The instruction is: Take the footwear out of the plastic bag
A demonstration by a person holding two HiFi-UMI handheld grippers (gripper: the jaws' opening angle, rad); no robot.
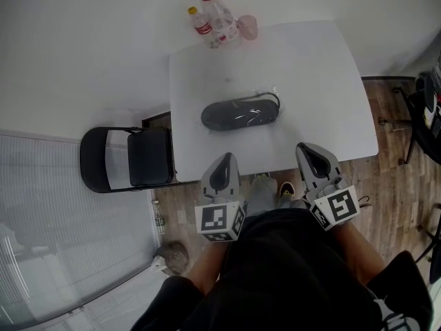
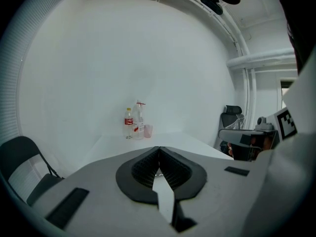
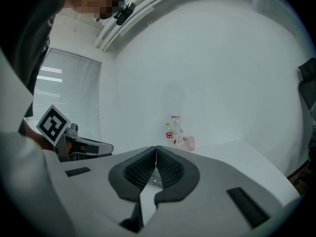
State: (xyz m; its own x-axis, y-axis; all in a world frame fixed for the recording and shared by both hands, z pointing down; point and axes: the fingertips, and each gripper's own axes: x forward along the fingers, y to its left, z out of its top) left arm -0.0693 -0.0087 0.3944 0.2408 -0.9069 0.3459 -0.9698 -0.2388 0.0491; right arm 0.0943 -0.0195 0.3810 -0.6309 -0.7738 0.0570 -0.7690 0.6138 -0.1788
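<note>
A dark slipper inside a clear plastic bag [image 1: 241, 113] lies in the middle of the white table [image 1: 317, 74]. My left gripper [image 1: 226, 158] hovers at the table's near edge, below and a little left of the bag, its jaws shut with nothing between them. My right gripper [image 1: 307, 150] is level with it to the right, also shut and holding nothing. In the left gripper view the closed left gripper [image 2: 158, 148] hides the bag. In the right gripper view the shut right gripper [image 3: 156, 148] lets only a glint of plastic show behind its pads.
Two plastic bottles [image 1: 212, 18] and a pink cup [image 1: 247, 26] stand at the table's far edge, the bottles [image 2: 133, 123] and the bottles [image 3: 174, 132] also showing in both gripper views. A black folding chair [image 1: 131, 158] stands left of the table. An office chair [image 2: 231, 118] and dark equipment [image 1: 424, 109] are to the right.
</note>
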